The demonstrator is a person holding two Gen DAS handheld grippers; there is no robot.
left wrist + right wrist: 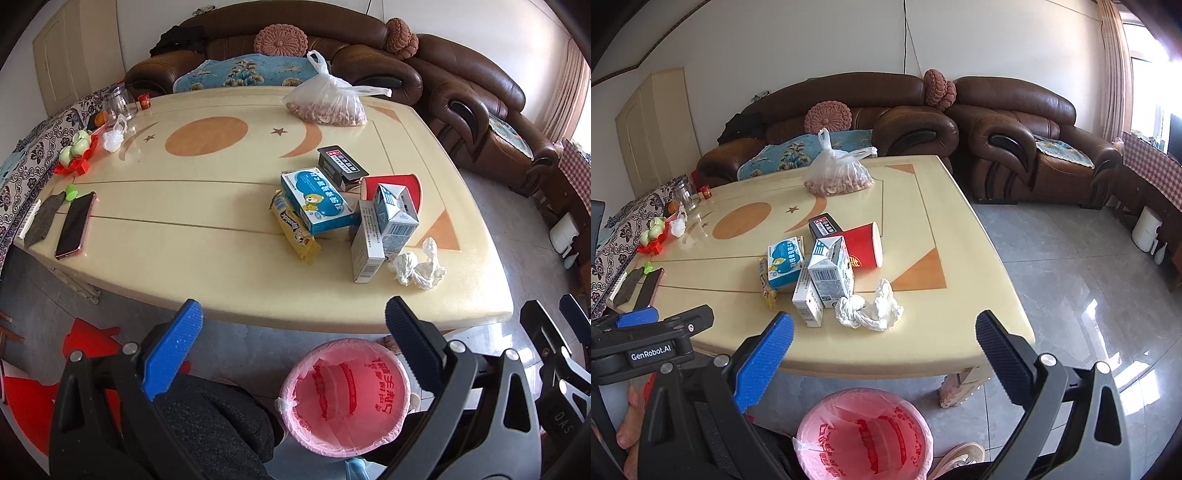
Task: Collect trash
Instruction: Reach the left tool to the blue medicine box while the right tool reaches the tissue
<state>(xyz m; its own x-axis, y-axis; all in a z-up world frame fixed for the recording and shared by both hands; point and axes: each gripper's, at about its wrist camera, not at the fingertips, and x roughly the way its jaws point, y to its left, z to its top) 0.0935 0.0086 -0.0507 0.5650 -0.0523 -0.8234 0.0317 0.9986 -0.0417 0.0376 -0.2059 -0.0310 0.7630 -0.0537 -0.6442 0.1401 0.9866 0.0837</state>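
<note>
Both our grippers, left gripper & right gripper, fingers wide, empty, above pink-lined bin; crumpled tissue, cartons, red cup on tabletop.

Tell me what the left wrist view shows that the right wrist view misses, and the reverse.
Only the left wrist view shows the whole phone lying flat and the red stools on the floor.

Only the right wrist view shows the white appliance standing whole by the wall, the window curtain and a shoe beside the bin.

Both show the pile of boxes, the red cup, the crumpled tissue, and the pink-lined bin, empty.
</note>
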